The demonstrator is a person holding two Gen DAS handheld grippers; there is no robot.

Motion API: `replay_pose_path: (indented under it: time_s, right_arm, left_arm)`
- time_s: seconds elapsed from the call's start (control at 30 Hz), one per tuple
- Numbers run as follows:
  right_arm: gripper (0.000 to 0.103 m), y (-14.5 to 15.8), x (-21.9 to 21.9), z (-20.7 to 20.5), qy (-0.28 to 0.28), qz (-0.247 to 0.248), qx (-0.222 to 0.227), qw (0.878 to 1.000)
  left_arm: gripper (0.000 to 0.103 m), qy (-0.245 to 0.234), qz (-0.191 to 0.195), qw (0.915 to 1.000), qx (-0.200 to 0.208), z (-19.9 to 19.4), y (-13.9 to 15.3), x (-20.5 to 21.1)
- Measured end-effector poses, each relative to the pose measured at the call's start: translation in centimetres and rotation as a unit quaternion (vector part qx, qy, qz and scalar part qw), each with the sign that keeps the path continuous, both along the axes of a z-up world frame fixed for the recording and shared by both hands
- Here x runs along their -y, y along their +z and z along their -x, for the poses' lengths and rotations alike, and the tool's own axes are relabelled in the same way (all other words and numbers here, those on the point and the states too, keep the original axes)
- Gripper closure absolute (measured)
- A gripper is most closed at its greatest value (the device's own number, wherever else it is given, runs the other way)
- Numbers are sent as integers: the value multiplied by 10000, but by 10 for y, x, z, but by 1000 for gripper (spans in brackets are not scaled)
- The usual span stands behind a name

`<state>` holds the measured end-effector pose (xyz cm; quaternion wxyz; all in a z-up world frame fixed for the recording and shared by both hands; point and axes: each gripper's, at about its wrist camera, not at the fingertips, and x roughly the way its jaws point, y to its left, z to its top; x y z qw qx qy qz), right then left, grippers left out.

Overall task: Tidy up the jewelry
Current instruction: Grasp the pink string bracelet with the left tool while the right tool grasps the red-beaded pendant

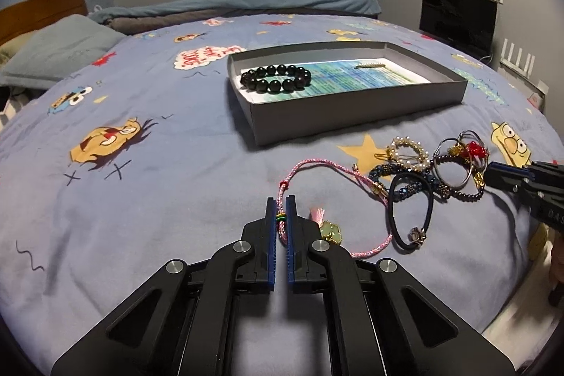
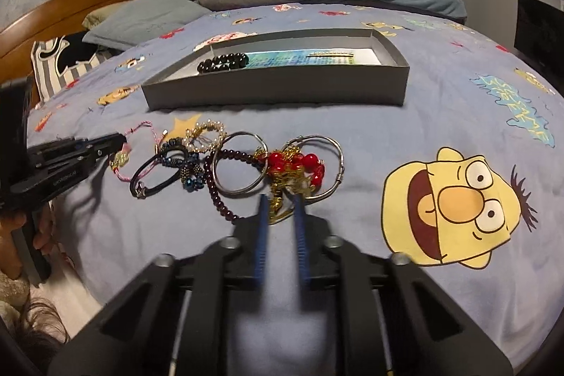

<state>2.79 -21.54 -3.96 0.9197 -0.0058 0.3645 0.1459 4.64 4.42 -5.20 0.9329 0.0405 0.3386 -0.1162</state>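
Left wrist view: left gripper [image 1: 281, 199] jaws drawn close together on the pink braided cord bracelet [image 1: 310, 171], pinching it near its small coloured beads; the rest of the cord loops out over the bed cover [image 1: 158, 192] to the right, with a pale green clover charm [image 1: 331, 231] and a pink tassel just beside the right jaw. Judgement: cord is light and limp, will dangle and swing once lifted; a grip mid-cord near the beads seems sound, since the beads may stop it sliding through. Right wrist view: right gripper [image 2: 280, 199] jaws spread, blurred, straddling a gold chain piece [image 2: 278, 203] at the near edge of the tangle; not closed on anything that can be made out. Just beyond lie red beads [image 2: 303, 164], two silver bangles [image 2: 239, 164], a dark purple bead strand [image 2: 215, 185], a pearl ring-shaped piece [image 2: 208, 136], blue beaded bracelets and a black elastic band [image 2: 155, 178] — all touching or overlapping. Judgement: bangles stiff, best taken on the rim; chain and beads slippery, likely to drag neighbours along if snagged. Farther out, the grey cardboard box [image 1: 352, 104] sits on the bed, well apart from the pile; inside, a black bead bracelet [image 1: 275, 78] at the left end and a thin gold bar-shaped piece [image 1: 370, 65] toward the right.
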Motion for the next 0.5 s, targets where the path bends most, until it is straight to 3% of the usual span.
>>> replay_pose_path:
  time_s: [0.2, 0.5]
  right_arm:
    - [101, 9, 8, 3, -76, -130, 236, 9996]
    - [103, 39, 12, 7, 18, -202, 680, 9975]
  left_arm:
    - [98, -136, -142, 9992, 355, 9, 12, 9]
    - [98, -235, 184, 9965, 785, 20, 60, 4]
